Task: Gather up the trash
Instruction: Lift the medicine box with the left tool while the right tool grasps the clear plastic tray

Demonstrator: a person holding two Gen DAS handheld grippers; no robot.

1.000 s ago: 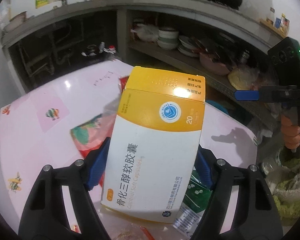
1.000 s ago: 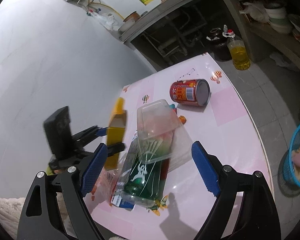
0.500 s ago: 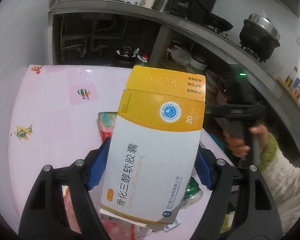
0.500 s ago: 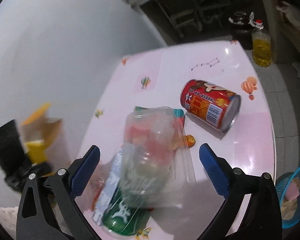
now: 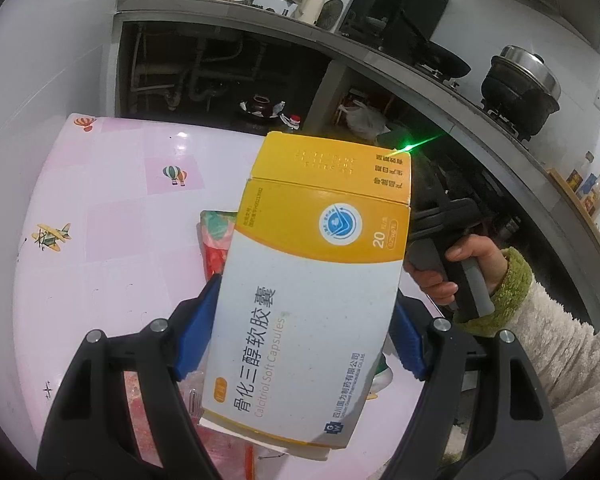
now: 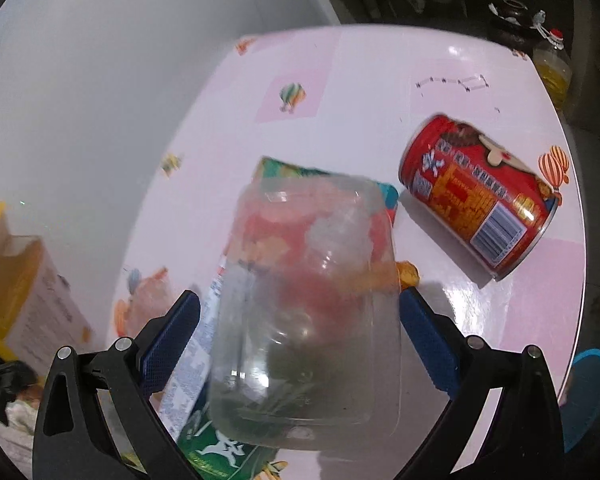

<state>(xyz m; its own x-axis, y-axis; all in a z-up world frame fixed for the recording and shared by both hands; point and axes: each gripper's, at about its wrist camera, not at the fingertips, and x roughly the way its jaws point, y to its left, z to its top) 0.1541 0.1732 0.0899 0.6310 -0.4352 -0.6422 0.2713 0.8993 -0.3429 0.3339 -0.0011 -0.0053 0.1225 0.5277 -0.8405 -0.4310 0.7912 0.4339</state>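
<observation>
The medicine box (image 5: 312, 280) fills the middle of the left wrist view. It is white with a yellow top and tilts a little to the right. The left gripper (image 5: 300, 336) pinches it, with one blue pad (image 5: 196, 336) pressed on each side of the box. The box is held up above the pink table (image 5: 100, 240). A red snack wrapper (image 5: 214, 240) peeks out from behind the box on the table. At the right of that view, the person's right hand (image 5: 456, 268) grips the handle of the other tool.

In the right wrist view, a clear plastic container (image 6: 312, 312) sits in the middle, between the two blue pads of the right gripper (image 6: 300, 344). The right pad touches its side. The left pad has a small gap next to it, so I cannot tell if the jaws really squeeze it. Under the container lies a green packet (image 6: 216, 448). A red drink can (image 6: 480, 196) lies on its side at the upper right, apart from the container. The medicine box shows again, blurry, at the left edge. A blue basket (image 6: 588, 392) stands on the floor at the lower right.
</observation>
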